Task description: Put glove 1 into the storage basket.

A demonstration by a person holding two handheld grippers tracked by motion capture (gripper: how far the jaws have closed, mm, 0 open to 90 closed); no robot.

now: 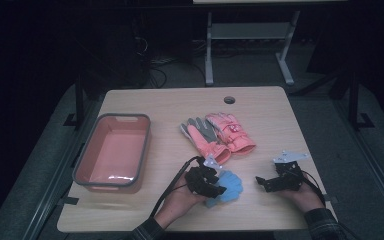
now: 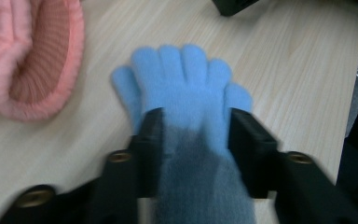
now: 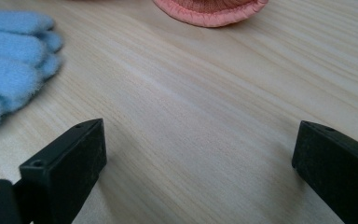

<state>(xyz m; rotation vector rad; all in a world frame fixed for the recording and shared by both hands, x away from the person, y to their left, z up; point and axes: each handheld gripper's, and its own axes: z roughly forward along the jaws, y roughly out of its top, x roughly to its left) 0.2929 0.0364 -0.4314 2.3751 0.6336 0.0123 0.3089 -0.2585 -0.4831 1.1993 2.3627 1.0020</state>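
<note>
My left gripper (image 2: 193, 135) sits low over the blue glove (image 2: 186, 88), which lies flat on the table (image 1: 260, 107) near the front edge, fingers pointing away from me. In the left gripper view the two black jaws flank the glove's palm, one on each side; they sit close against the fleece, but I cannot tell whether the pads press on it. From above, the left gripper (image 1: 219, 186) covers the cuff end of the blue glove (image 1: 231, 185), and the fingers stick out to its right.

My right gripper (image 1: 259, 181) rests farther right on the same front strip of table, well apart from the glove. In the right gripper view its jaws stand wide apart over bare wood — nothing between them — with the blue glove's fingertips (image 3: 9, 60) at the left edge.

The pink bin (image 1: 143, 145) with the grey rim stands on the left part of the table; I see only its bare pink floor inside, with some glare at the near end.

Behind the blue glove, around mid-table, lie two pink gloves side by side and touching — one with a grey palm (image 1: 202, 132), the other all pink (image 1: 230, 132). A ribbed pink cuff (image 2: 46, 70) shows just beside the blue glove in the left gripper view.
</note>
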